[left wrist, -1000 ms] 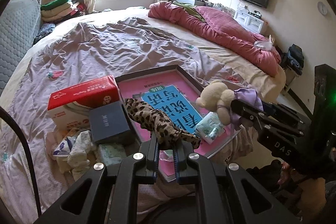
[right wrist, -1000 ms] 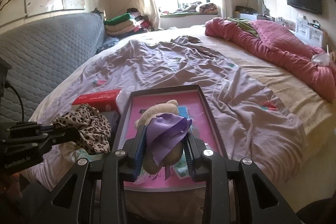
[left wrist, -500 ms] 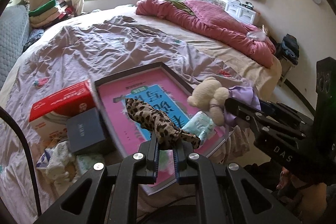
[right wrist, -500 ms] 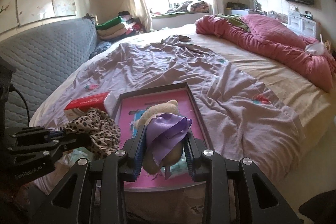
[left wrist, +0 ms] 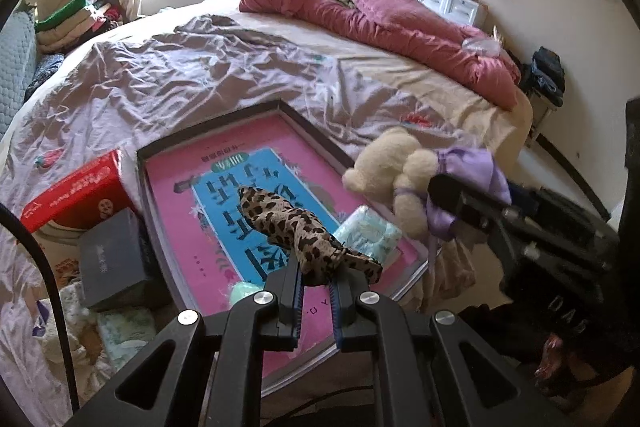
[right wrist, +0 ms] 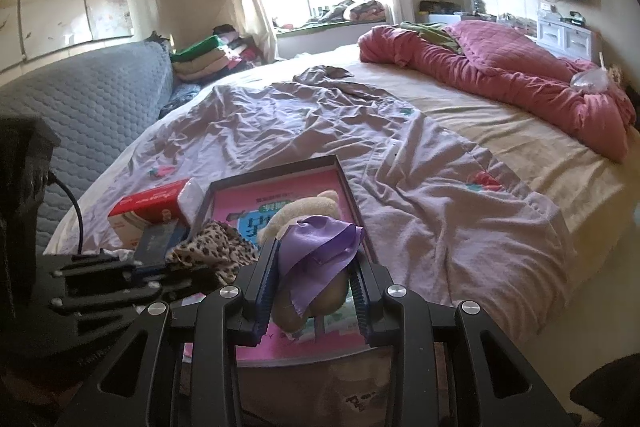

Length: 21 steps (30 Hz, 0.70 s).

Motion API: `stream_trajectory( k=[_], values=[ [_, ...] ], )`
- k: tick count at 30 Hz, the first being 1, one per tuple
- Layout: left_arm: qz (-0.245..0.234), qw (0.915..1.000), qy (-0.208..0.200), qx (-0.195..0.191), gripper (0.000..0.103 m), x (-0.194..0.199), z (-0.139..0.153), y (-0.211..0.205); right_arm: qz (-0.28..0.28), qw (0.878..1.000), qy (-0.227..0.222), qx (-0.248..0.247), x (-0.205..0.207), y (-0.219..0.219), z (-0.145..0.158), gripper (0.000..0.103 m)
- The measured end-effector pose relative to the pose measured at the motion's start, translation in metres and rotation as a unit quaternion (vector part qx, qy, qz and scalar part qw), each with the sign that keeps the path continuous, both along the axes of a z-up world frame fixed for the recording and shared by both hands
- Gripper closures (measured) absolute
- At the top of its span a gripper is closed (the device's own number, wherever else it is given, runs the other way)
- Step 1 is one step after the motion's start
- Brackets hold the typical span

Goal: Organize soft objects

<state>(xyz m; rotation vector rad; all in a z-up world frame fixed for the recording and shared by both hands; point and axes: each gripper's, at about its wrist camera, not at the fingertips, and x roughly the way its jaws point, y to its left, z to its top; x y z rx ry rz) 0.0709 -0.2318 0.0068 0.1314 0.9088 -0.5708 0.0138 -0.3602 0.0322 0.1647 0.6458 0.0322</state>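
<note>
Your left gripper (left wrist: 316, 279) is closed tightly on the leopard cloth (left wrist: 296, 227), which hangs above the pink book (left wrist: 224, 211) in the dark tray (left wrist: 320, 135). Your right gripper (right wrist: 316, 279) grips the cream teddy bear (right wrist: 304, 215) with the purple cloth (right wrist: 320, 243), above the same tray on the bed (right wrist: 440, 187). A red tissue box (left wrist: 76, 191) lies beside the tray.

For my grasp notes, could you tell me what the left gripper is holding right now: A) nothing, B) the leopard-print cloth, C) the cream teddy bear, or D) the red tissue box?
B: the left gripper is clamped on the leopard-print cloth above the pink-lined tray.
</note>
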Motion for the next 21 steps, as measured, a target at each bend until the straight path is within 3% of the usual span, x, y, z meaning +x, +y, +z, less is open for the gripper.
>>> stream_trajectory(
  k=[21],
  values=[
    [-0.001,0.9996,0.027,0.001,0.092,0.002,-0.032,0.006,-0.004,0.999,0.032,-0.024,0.018,0.011,-0.023,0.068]
  ],
)
